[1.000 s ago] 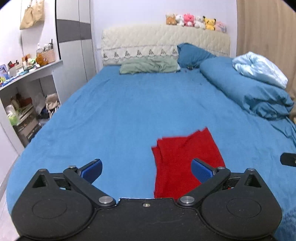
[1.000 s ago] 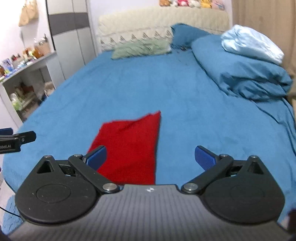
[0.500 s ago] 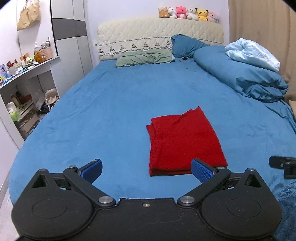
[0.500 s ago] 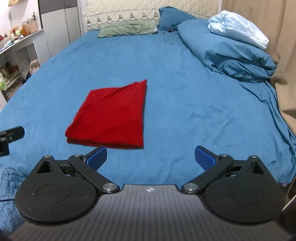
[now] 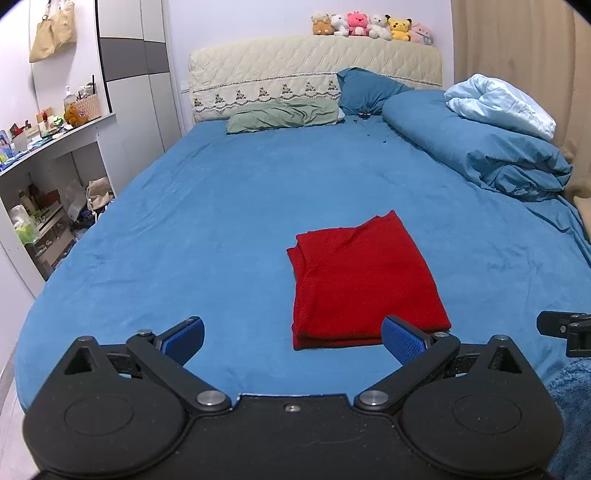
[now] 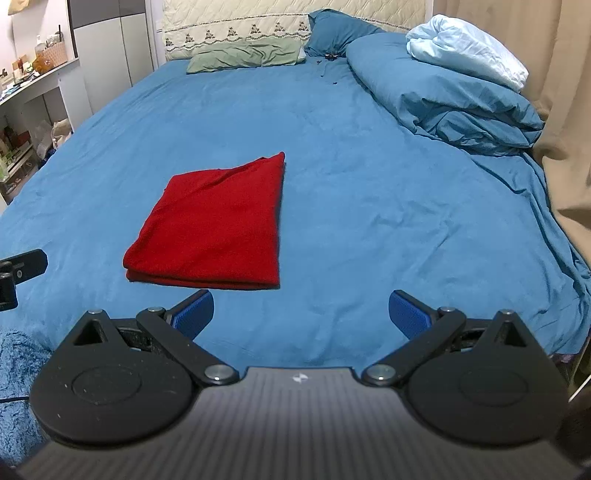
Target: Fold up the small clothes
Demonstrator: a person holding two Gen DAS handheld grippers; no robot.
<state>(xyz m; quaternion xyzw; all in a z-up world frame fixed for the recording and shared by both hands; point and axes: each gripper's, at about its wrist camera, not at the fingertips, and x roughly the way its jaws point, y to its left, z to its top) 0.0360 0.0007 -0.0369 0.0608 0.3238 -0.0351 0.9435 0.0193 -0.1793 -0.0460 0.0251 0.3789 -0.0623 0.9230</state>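
The left tongs [image 5: 292,339] are spread wide with nothing between the blue pads [image 5: 183,338]. They hang over the near edge of the bed [image 5: 221,206]. The right tongs [image 6: 301,314] are spread wide too, and they grip nothing. Each pair shows as a black bit at the side of the other's view.

A fuzzy blue rug or blanket [image 6: 16,384] sits low by the near corner; I cannot tell which it is.

Just past the tongs lies the red cloth [image 5: 360,284]. It is folded into a neat rectangle with layers showing at its near edge. It rests flat on the blue sheet, on the near half of the bed, touching neither pair of tongs.

Farther back on the right is a rolled blue duvet [image 5: 476,151] with a pale blue blanket [image 5: 502,105] on top. At the head of the bed lie a green pillow [image 5: 282,116] and a blue pillow [image 5: 365,92]. Behind them is a cream headboard [image 5: 314,70], and a row of small plush toys [image 5: 369,27] sits on it. On the left side stands a white shelf [image 5: 48,147] full of small things.
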